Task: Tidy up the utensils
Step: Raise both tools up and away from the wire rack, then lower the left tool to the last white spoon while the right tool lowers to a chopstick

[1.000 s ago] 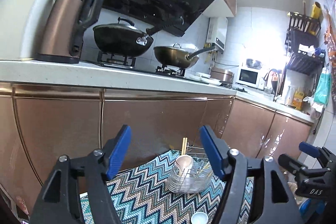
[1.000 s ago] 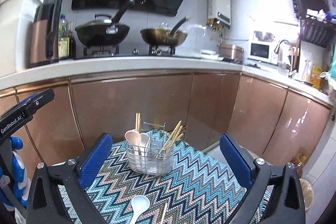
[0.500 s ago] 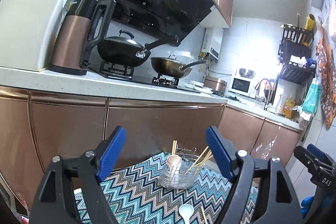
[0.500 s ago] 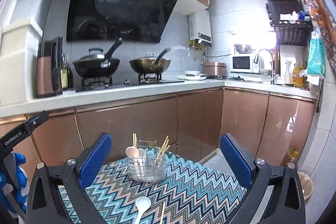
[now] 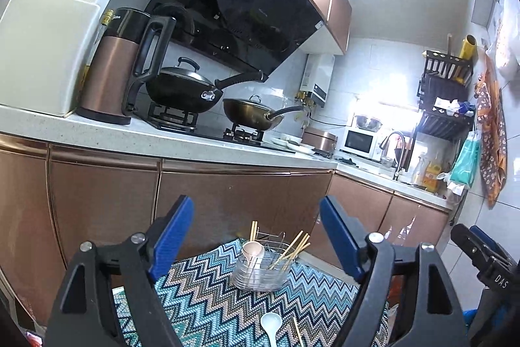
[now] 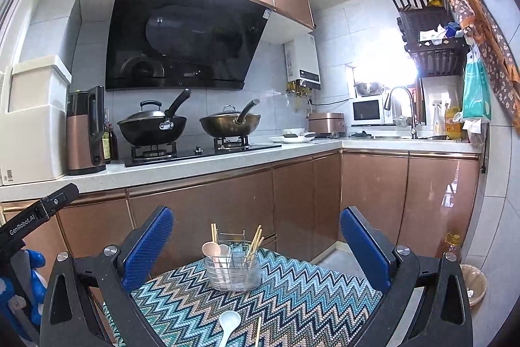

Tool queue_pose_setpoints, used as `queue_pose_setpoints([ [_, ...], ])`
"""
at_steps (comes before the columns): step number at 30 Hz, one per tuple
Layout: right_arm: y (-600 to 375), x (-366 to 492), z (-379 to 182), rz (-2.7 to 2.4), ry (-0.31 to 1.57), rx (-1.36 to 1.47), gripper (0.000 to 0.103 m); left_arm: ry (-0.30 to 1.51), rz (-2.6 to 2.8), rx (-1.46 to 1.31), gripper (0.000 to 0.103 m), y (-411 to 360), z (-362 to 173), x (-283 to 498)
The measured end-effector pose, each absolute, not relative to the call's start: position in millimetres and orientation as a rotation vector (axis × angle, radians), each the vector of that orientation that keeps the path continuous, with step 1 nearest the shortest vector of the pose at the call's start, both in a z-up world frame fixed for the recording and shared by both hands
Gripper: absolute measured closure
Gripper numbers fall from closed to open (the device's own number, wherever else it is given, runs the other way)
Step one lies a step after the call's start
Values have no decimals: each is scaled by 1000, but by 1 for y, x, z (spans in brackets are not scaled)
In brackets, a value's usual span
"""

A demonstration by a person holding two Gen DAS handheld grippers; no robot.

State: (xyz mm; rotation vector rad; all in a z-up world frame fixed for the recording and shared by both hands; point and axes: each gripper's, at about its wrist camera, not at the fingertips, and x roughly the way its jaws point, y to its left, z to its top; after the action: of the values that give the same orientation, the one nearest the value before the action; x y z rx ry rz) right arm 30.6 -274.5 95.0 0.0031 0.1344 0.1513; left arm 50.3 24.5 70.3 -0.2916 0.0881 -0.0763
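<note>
1. From the left gripper's camera: the left gripper (image 5: 256, 236) is held about level, pointing over a small table toward the copper-coloured cabinets (image 5: 107, 197). Its blue-padded jaws are spread wide with nothing between them.
2. Past its fingertips, a wire utensil holder (image 5: 260, 270) stands upright on the zigzag tablecloth (image 5: 208, 298), near the far edge. A pale pink spoon (image 5: 253, 250) and several chopsticks (image 5: 292, 247) stick out of it.
3. A white spoon (image 5: 271, 326) lies loose on the cloth on the near side, well apart from the holder, with a single chopstick (image 5: 297, 330) just beside it on the right.
4. At the right edge of this view, part of the right gripper (image 5: 484, 259) juts in, black with some blue showing below it.
5. From the right gripper's camera: the right gripper (image 6: 256, 238) tips slightly downward at the same table, its jaws also spread wide and empty.
6. The holder (image 6: 234, 269) sits straight ahead between the fingers, untouched; the white spoon (image 6: 229, 322) and loose chopstick (image 6: 258, 330) lie nearer, low in the picture.
7. At the left edge the left gripper's black body (image 6: 35, 217) shows, with a blue-gloved hand (image 6: 29, 285) below it.
</note>
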Motion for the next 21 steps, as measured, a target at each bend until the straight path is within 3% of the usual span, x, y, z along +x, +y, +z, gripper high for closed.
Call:
queue_pose_setpoints([
  [21,-272,68,55,137,292,-38,0,236,-103,-322,24,30,29,87],
])
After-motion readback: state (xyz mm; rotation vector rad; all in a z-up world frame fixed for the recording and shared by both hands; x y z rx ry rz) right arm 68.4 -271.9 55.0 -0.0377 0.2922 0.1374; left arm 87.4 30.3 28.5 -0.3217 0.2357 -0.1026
